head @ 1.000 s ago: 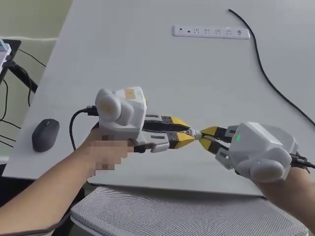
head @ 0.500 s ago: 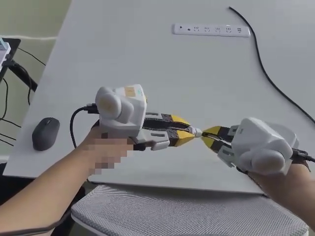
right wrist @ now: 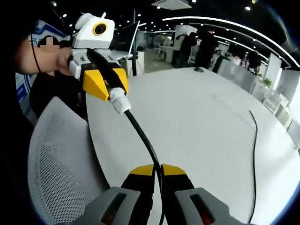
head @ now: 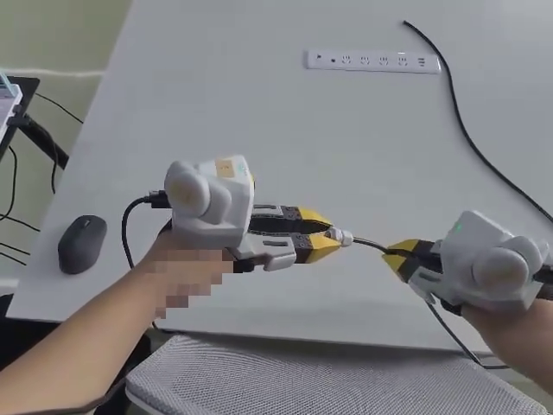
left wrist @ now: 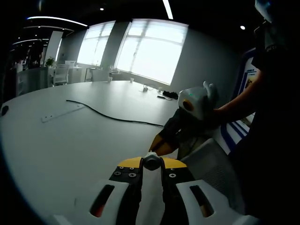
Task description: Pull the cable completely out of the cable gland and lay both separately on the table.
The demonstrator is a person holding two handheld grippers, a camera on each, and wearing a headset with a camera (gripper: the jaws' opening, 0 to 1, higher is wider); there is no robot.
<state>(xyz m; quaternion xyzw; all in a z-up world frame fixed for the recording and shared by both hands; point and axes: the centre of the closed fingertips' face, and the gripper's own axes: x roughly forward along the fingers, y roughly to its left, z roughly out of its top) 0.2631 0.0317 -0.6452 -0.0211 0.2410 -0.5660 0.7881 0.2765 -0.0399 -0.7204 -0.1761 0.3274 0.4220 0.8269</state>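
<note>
at the far left of the head view a dark mouse lies on the pale tabletop, near its left edge. right of it, in the lower middle, a hand holds the left hand-held gripper, which points toward the right of the frame. its yellow-tipped jaws are narrow, clamped on the white cable gland, which sticks out a little past the tips. in the left gripper view the gland sits as a round grey-white knob pinched between the two jaws at the bottom centre.

a black cable comes out of the gland's right end and sags slightly across a short gap above the front of the tabletop, so gland and cable are joined and both are held off the surface. the right gripper view shows the cable rising from the bottom centre to the gland at the upper left, where it enters the gland's end.

the right hand-held gripper is at the lower right, its jaws drawn close together around the cable, well apart from the gland. a black strand runs on from under it toward the bottom right corner, past the tabletop's front edge.

a white power strip lies at the top centre, and a black cord curves from the top down the right side. a grey mesh chair shows along the bottom.
</note>
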